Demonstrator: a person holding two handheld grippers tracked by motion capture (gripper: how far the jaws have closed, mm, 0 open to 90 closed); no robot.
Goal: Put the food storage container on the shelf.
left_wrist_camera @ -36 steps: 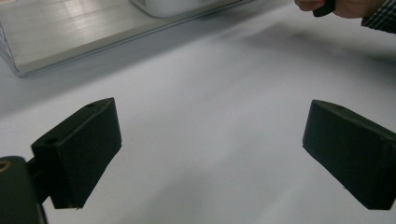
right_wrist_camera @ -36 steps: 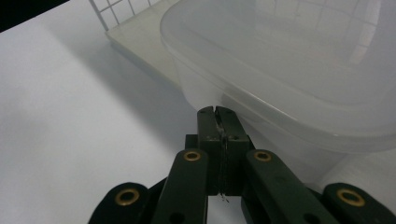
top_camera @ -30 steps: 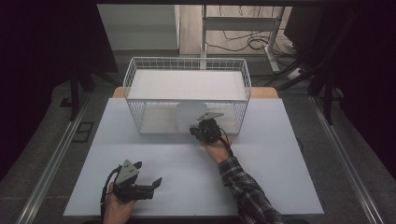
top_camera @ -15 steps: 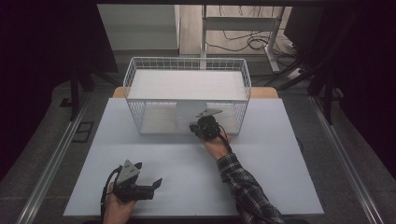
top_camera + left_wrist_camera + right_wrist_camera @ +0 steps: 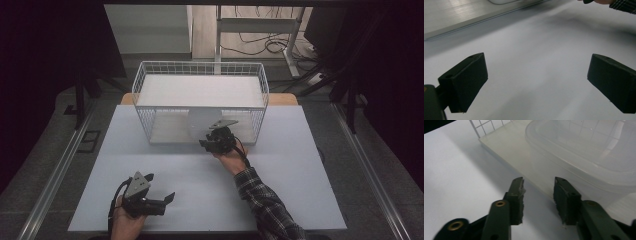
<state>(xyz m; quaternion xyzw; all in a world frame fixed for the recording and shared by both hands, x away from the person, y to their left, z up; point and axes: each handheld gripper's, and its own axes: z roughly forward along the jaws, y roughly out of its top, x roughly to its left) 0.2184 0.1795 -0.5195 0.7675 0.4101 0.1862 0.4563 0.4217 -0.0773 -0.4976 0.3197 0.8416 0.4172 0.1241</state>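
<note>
Item: right gripper (image 5: 537, 182), black two-jaw. Jaws stand a narrow gap apart with nothing between them. We hold it low over the counter, tips aimed at the open front of the rack.

Just ahead of the tips: the clear, translucent plastic tub (image 5: 584, 152), rounded at the corner, lying on the pale bottom shelf (image 5: 506, 147) of the white wire-mesh basket rack (image 5: 200, 70). Its rim hangs just above and beyond the jaws, not yet touching them. In the high view the tub (image 5: 202, 124) reads as a pale rounded shape immediately left of this gripper (image 5: 207, 144).

Step in hand, as we judge it: the approach to the tub, grasp not yet made. The next move calls for a short advance so that one jaw goes inside the rim and one outside, then a close on the thin wall; the shelf edge below leaves little room, so a slight lift first seems wise.

Pose: forearm in a plaid sleeve (image 5: 262, 202) stretched forward from the near edge, wrist level.

Item: left gripper (image 5: 169, 198), jaws wide and empty, resting near the front left of the white counter (image 5: 300, 165), well apart from the rack.
</note>
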